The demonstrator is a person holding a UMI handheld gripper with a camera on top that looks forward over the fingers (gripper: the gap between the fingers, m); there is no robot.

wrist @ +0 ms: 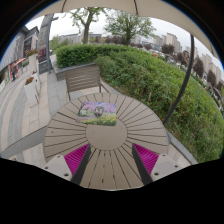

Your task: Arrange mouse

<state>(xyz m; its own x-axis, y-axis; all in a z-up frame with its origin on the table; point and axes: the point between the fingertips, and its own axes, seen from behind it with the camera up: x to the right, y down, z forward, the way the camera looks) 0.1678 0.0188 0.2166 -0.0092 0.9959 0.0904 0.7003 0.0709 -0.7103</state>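
Observation:
A round slatted wooden table (120,140) fills the view ahead of my fingers. On its far half lies a small mat with a flower and grass picture (99,114), and a pale object that may be the mouse (96,108) rests on it. My gripper (112,160) is open and empty above the near part of the table, its magenta pads (76,157) spread wide apart. The mat is well beyond the fingertips.
A wooden chair (82,78) stands at the far side of the table. A green hedge (160,80) runs along the right, with a thin dark pole (184,60) in it. Paved terrace (20,110) lies to the left, with houses and trees beyond.

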